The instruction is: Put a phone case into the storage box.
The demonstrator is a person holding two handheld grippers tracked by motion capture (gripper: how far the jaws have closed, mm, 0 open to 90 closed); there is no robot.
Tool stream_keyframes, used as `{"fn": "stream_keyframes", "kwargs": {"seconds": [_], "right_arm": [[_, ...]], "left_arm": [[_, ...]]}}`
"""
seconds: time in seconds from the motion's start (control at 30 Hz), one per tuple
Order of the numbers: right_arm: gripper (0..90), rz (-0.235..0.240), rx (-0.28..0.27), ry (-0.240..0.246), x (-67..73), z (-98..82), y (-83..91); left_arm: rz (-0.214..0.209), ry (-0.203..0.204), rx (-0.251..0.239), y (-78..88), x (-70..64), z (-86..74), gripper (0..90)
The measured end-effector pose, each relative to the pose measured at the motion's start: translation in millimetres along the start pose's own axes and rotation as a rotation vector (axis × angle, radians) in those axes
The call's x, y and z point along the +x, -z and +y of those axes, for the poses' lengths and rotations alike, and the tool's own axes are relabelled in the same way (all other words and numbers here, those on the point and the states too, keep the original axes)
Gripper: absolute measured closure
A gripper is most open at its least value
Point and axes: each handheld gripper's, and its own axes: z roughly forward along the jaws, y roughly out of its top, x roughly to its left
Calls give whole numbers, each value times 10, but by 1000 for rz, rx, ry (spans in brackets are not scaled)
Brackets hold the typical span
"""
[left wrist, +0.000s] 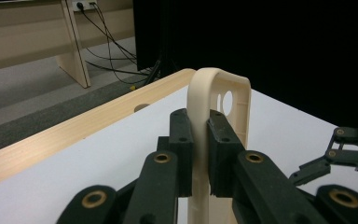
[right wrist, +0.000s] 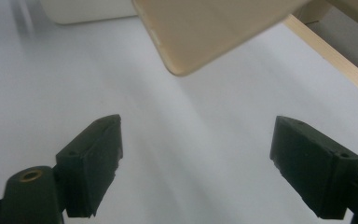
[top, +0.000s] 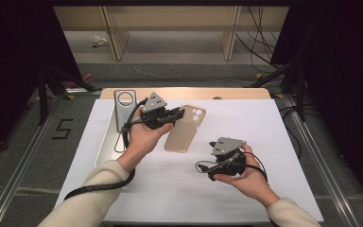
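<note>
- Reaching forward from bottom left with the left hand (top: 142,135), palm up, gripping the left gripper (top: 172,116) over the white table cover (top: 264,127).
- Clamping both black jaws of the left gripper (left wrist: 199,154) tight on the side rim of a beige phone case (left wrist: 223,100), lifted clear of the table with its camera cutout at the far end.
- Holding the beige phone case (top: 185,127) tilted, far end up, just right of the left hand.
- Cradling the right gripper (top: 217,172) in the right hand (top: 248,179), low and nearer the person, well apart from the case.
- Spreading the right gripper (right wrist: 196,163) jaws wide, nothing between them, with the phone case (right wrist: 205,28) ahead.
- Lying in a pale tray (top: 105,142) at the table's left: 1 grey phone case (top: 124,109) with a round cutout, behind the left hand.
- Showing a wooden table edge (top: 236,93) at the far side.
</note>
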Motion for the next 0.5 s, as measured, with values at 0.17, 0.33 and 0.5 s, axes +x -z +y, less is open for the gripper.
{"fn": "stream_keyframes", "kwargs": {"seconds": [0.17,0.33,0.5], "right_arm": [[172,-12,-16,-46,-69,-44,39],[168,-25,-30,-83,-109,-71,81],[167,-40,-50,-117,-147,-99,132]], "left_arm": [[8,6,-14,59,66,-14,818],[17,13,-22,109,118,-26,817],[25,13,-28,145,157,-21,817]]}}
